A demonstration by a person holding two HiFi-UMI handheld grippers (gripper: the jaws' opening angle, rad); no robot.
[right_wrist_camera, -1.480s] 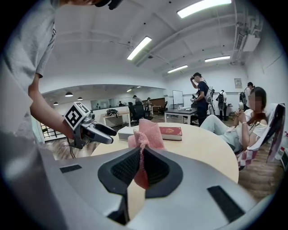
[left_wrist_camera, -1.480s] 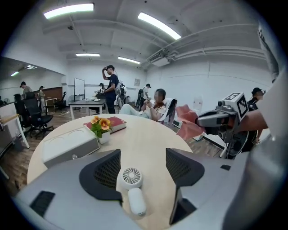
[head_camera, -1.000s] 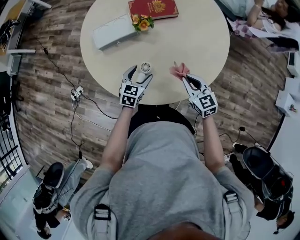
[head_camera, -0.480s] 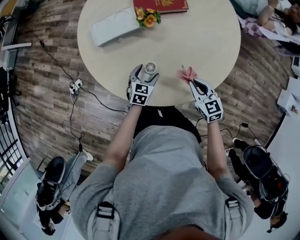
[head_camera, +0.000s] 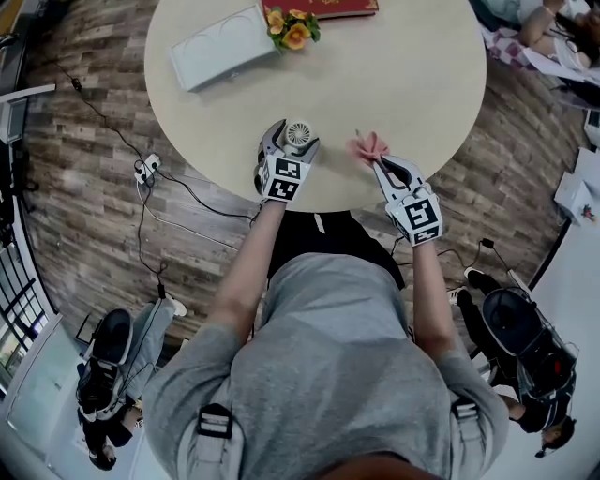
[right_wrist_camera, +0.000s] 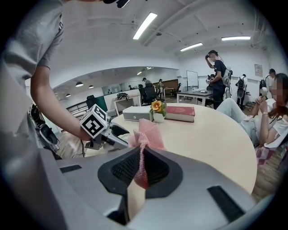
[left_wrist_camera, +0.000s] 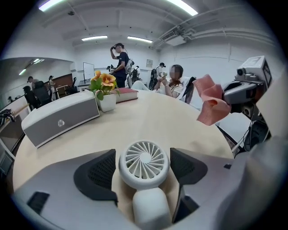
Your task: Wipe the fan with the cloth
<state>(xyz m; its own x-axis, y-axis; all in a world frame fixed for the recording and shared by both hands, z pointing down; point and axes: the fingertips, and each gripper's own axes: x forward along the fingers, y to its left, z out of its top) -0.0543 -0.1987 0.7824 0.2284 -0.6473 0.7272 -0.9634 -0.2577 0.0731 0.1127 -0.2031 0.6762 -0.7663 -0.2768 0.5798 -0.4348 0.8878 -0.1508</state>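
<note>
Fan (left_wrist_camera: 144, 164) lower than 1 second ago, at near table (head_camera: 412, 84) edge, loose between just-opened jaws of left gripper (head_camera: 289, 141); right gripper (head_camera: 382, 167) clenches cloth (head_camera: 366, 146).

A round, pale table (head_camera: 403, 75) stands on a brown wooden floor (head_camera: 84, 206). On it lie a red book (head_camera: 319, 7), orange flowers (head_camera: 292, 30) and a grey box (head_camera: 214, 58). Long lights (left_wrist_camera: 94, 38) shine on the white ceiling, and the walls (left_wrist_camera: 211, 63) are white too

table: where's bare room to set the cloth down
The widest bare patch of the table is its middle and right side, beyond the cloth and right of the flowers. Also free: between the speaker and the fan. The near edge and far left edge are crowded.
</note>
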